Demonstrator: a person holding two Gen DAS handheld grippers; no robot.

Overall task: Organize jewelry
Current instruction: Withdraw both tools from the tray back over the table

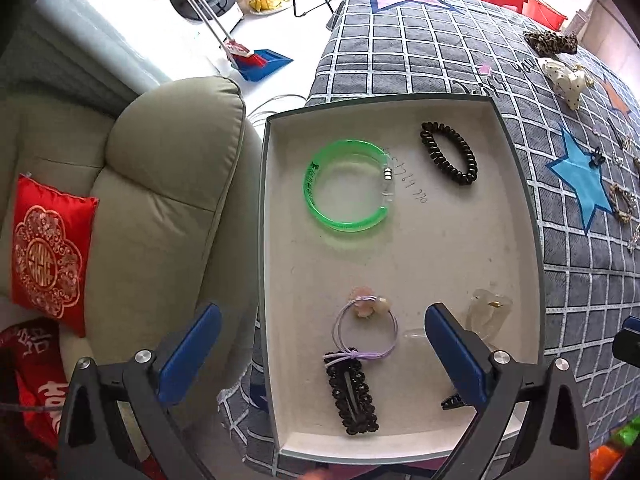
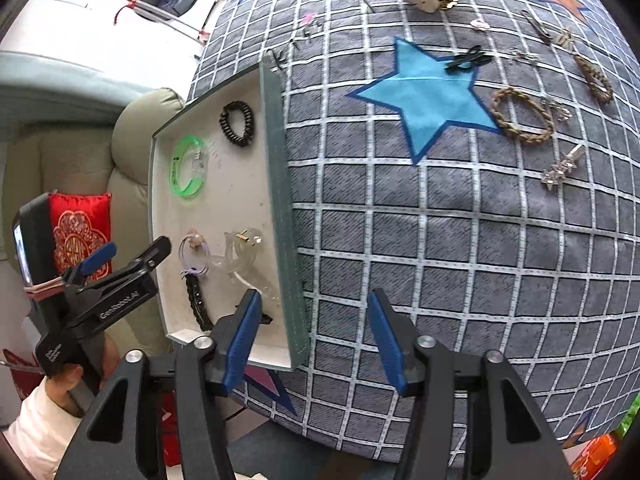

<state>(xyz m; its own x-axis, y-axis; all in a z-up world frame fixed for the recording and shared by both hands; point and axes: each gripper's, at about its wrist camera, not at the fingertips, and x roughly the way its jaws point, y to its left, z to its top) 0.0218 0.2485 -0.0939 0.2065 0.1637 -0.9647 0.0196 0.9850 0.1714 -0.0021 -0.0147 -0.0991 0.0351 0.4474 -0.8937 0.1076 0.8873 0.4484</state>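
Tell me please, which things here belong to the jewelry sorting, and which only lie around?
Belong to the job:
- box
- green bangle
- black spiral hair tie
- purple hair tie
- braided bracelet
- crystal clip

Just lying about:
- red cushion
- armchair
- blue dustpan

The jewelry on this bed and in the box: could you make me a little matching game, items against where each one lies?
Items:
1. green bangle
2. black coil hair tie
3. braided brown bracelet
4. black lace hair clip

Places:
A. on the quilt, beside the blue star
B. box, near end, under the purple hair tie
C. box, far right corner
D. box, far half, left of the coil tie

Pairs: 1-D, 2-C, 3-A, 4-B
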